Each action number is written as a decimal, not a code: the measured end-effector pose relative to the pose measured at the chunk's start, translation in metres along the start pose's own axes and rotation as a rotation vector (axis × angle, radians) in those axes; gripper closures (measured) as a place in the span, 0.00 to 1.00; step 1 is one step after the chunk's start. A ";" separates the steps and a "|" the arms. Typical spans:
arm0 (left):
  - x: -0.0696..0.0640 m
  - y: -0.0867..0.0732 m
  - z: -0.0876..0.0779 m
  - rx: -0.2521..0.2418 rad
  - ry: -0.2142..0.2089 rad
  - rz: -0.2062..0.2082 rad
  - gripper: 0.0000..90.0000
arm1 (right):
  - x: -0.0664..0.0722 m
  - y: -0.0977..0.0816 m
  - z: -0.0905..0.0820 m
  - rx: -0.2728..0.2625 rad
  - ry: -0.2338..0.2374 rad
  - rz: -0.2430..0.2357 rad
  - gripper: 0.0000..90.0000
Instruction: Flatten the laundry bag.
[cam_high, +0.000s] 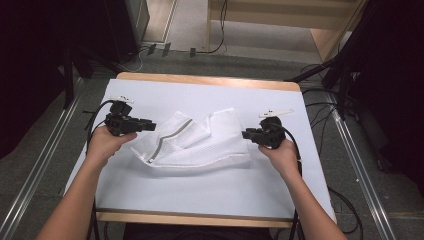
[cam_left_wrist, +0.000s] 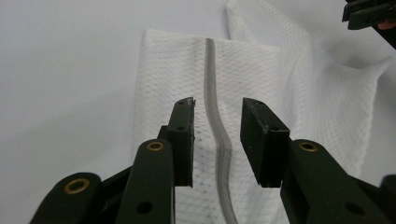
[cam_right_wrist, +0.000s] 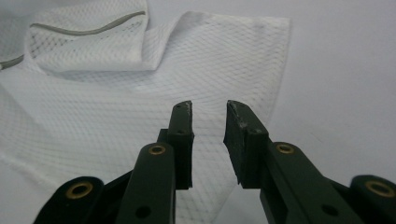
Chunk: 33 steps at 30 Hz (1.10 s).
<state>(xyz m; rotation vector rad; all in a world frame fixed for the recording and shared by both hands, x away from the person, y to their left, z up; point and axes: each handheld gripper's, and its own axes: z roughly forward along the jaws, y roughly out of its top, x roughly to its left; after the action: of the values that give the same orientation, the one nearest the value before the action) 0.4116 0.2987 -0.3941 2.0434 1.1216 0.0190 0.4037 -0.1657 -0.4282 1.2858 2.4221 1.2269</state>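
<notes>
Left gripper (cam_high: 150, 124): fingers spread, pinching nothing, poised over the zip (cam_left_wrist: 215, 126).
Right gripper (cam_high: 246, 134): fingers spread, empty, at the mesh bag's (cam_high: 200, 142) right edge.
Bag: crumpled mid-desk (cam_high: 200, 195), nearer its far edge.
Advice: likely pinch opposite edges, then pull flat.
Views: gripper views show the netting weave; high view shows both hands.

The setting is a lab or recording studio. A table (cam_high: 210, 80) with a white cover stands on grey carpet between metal floor rails (cam_high: 35, 175). Black cables (cam_high: 320, 107) run across the floor; dark stands (cam_high: 345, 75) flank both sides.
</notes>
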 end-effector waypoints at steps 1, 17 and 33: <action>0.003 0.001 0.003 0.002 0.003 -0.004 0.73 | -0.002 0.001 0.003 0.000 -0.005 0.001 0.81; 0.028 0.009 0.046 0.050 0.056 0.013 0.65 | -0.037 0.027 0.056 0.027 -0.081 0.047 0.75; 0.029 0.004 0.071 0.112 0.059 0.018 0.74 | -0.028 0.026 0.080 0.073 -0.121 0.002 0.80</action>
<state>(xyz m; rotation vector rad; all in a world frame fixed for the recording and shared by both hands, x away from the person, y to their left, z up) 0.4574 0.2736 -0.4498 2.1646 1.1637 0.0261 0.4744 -0.1305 -0.4693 1.3413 2.4011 1.0380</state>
